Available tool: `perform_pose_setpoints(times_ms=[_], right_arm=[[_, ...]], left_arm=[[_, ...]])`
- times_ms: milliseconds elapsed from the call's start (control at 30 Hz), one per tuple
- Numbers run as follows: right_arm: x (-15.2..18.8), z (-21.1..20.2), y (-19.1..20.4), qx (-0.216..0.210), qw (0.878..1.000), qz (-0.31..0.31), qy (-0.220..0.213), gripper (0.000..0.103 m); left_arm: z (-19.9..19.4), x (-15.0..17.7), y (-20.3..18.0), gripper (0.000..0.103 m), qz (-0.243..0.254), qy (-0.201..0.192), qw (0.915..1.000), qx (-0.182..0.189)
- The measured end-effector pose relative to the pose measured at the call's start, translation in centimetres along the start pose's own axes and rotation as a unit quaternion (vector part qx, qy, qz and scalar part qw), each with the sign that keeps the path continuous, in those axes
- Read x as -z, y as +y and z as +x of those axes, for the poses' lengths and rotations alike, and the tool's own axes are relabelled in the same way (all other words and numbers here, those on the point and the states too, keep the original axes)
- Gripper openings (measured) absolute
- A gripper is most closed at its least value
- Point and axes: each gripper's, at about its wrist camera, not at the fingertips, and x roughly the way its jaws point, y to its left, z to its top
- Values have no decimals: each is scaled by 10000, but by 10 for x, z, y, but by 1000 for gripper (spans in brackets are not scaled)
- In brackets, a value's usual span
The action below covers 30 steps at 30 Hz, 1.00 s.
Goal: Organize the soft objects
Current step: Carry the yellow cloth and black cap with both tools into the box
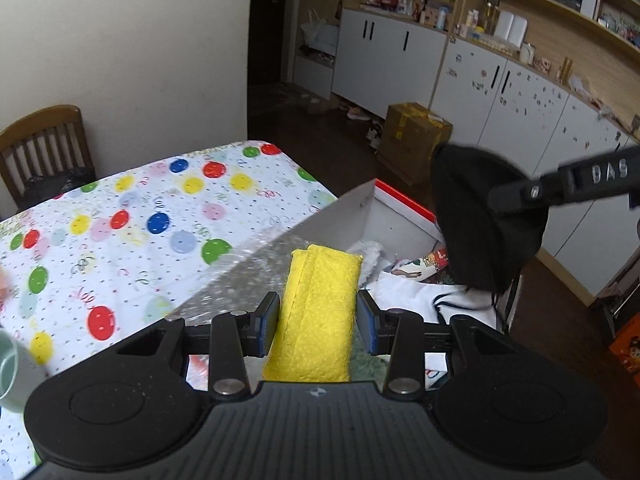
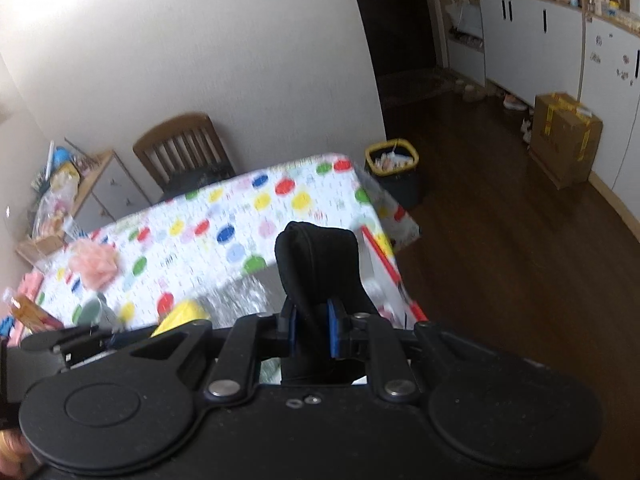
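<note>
- The left gripper (image 1: 317, 322) is carrying a folded yellow cloth (image 1: 316, 312) between its jaws; the pads are sitting at the cloth's two long edges, though whether they are pressing firmly I cannot tell
- The cloth's long axis is running straight ahead along the fingers, its far end pointing at the white box (image 1: 360, 208) with the red rim, which is standing open at the tabletop (image 1: 132, 216) edge
- The right gripper (image 2: 311, 334) is pinching a black soft thing (image 2: 316, 264), jaws narrow on its lower part, the rest standing up and curling over at the top
- The coming move seems to hinge on the box lying just ahead of and below both loads; in the left view the black thing (image 1: 480, 220) is hanging right over the box's far side, so the right hand looks nearer to a drop, while the yellow cloth is over the near wall
- The left view is showing the box's inside, with white and printed fabrics already lying there; the right view is hiding most of that behind the black thing
- The right view alone is showing a pink puff (image 2: 93, 266) and a green cup (image 2: 96, 312) waiting on the tabletop, well apart from the box
</note>
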Motion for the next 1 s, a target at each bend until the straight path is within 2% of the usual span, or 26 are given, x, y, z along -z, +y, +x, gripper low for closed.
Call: perform_pose_setpoints(times_ms=[267,600,1000], right_arm=[[24,39,-6,-88,9984,-61,554,14],[40,70,-4,-271,9953,-157,917,14],[50,93,-10,-319,9935,-39,1092,14]], left_arm=[[44,-1,-16,40,7,254,9997,-4],[82,1,-16,40,-22,498,9985,-220],[110,11,-10,40,-241,943,9950,-205]])
